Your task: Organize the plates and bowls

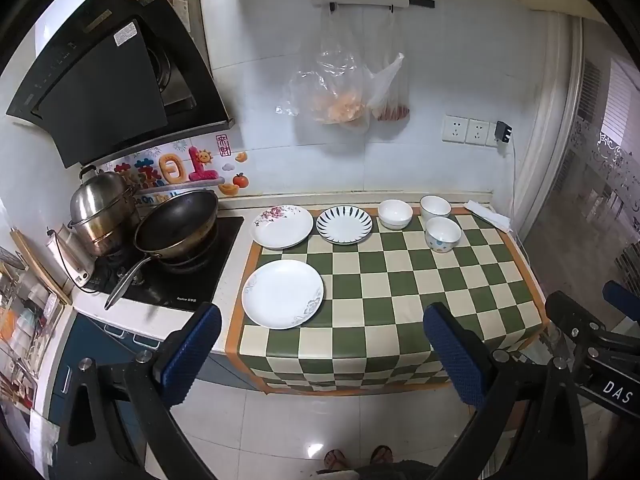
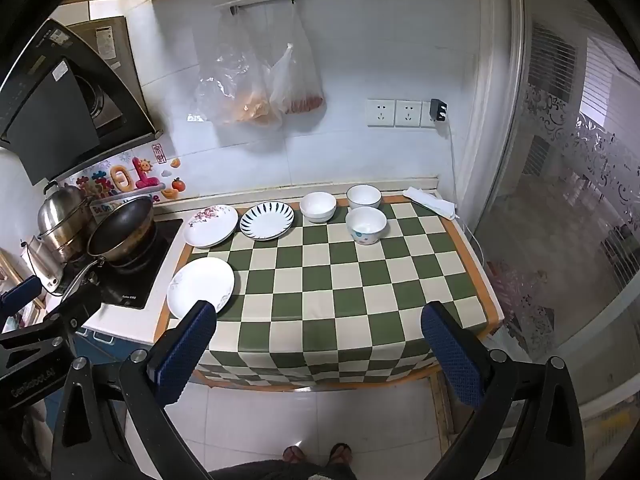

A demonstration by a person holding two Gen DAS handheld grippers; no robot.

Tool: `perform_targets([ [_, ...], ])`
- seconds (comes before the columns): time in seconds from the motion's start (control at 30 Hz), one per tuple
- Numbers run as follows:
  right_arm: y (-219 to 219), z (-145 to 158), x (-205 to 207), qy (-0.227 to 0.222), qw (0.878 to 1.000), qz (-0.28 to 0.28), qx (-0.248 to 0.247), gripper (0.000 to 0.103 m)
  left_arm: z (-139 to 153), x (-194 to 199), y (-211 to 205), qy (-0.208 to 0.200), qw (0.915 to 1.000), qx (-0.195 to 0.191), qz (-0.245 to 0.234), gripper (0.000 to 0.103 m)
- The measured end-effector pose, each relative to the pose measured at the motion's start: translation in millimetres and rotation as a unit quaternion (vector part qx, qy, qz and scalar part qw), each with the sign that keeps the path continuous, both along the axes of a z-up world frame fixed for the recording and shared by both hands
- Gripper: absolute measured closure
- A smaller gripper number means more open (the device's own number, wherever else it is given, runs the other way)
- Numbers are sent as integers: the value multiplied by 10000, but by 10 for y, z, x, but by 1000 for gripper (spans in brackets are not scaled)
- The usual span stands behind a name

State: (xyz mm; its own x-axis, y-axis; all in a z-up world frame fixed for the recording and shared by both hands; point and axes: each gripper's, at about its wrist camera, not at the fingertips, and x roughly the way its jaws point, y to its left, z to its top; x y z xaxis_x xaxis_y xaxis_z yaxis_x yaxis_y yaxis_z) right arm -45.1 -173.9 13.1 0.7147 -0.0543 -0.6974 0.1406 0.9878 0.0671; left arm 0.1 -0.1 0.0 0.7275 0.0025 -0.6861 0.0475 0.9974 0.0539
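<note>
On the checkered cloth [image 1: 400,288] lie three plates: a white one [image 1: 282,294] at front left, a flowered one [image 1: 282,226] and a striped one [image 1: 344,224] at the back. Three bowls stand at back right: a white one [image 1: 395,213], another white one [image 1: 435,207], a dotted one [image 1: 443,234]. My left gripper [image 1: 320,352] is open and empty, held off the counter's front edge. My right gripper [image 2: 320,348] is open and empty, likewise in front. The same plates [image 2: 201,287] [image 2: 211,220] [image 2: 267,220] and bowls [image 2: 318,207] [image 2: 363,197] [image 2: 366,225] show in the right wrist view.
A stove [image 1: 168,268] with a wok [image 1: 176,224] and a steel pot [image 1: 100,212] is left of the cloth. Plastic bags [image 1: 344,92] hang on the wall. A folded white cloth [image 1: 486,214] lies at back right. A glass door [image 2: 560,200] stands to the right.
</note>
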Motion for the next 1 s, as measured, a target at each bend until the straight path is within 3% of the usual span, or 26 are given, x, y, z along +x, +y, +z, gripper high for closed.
perform_targets([
  [1.0,98,87,-24,-25,10000,51,-41,0,43,-15,4,-86,9999,25,47,0],
])
